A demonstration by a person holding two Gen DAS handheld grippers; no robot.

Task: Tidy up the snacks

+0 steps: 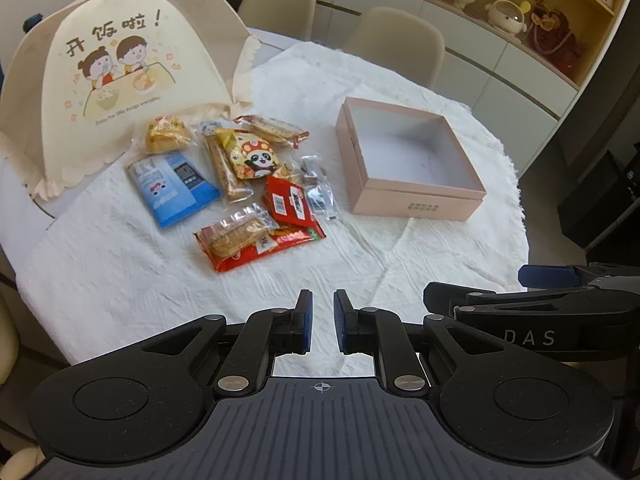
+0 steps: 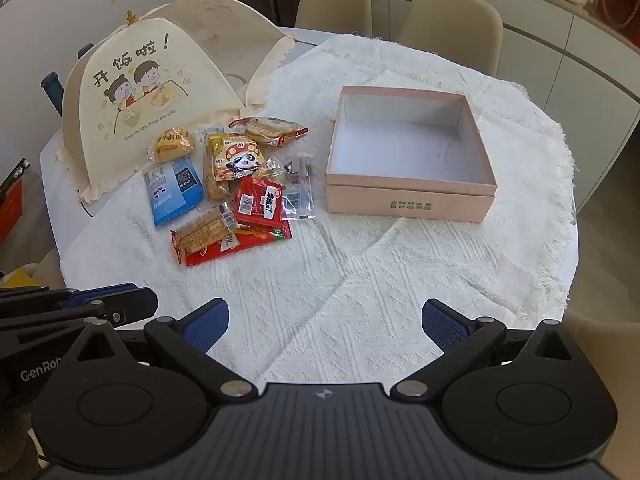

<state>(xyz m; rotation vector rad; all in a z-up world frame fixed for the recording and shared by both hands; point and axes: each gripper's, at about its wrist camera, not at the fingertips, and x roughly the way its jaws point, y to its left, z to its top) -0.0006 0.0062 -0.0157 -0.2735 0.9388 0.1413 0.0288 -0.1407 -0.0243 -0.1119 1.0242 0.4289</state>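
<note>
Left gripper nearest the lens, low over the near edge of the table, blue pads drawn close together with only a narrow slit between them, nothing in it. Right gripper just beside it on the right, jaws spread wide, released, nothing between the pads; both hang over bare white tablecloth. Each gripper shows at the edge of the other's view.

Snack pile sits further out, left of centre on the cloth, well apart from both grippers. Nearest packet: long red wrapper with a clear-wrapped biscuit bar lying across it. Behind those, a red packet with barcode, blue-and-white pouch at the left, panda-print yellow packet in the middle, small clear wrappers at the right edge of the pile. Yellow cake packet and another clear-wrapped biscuit pack at the far side. Packets overlap, some touching.

Pink box, open-topped, white inside, stands right of the pile, near it but not touching; no snacks in it.

Cream folding food cover with cartoon print at far left, just behind the pile. Beige chairs beyond the table's far edge.
</note>
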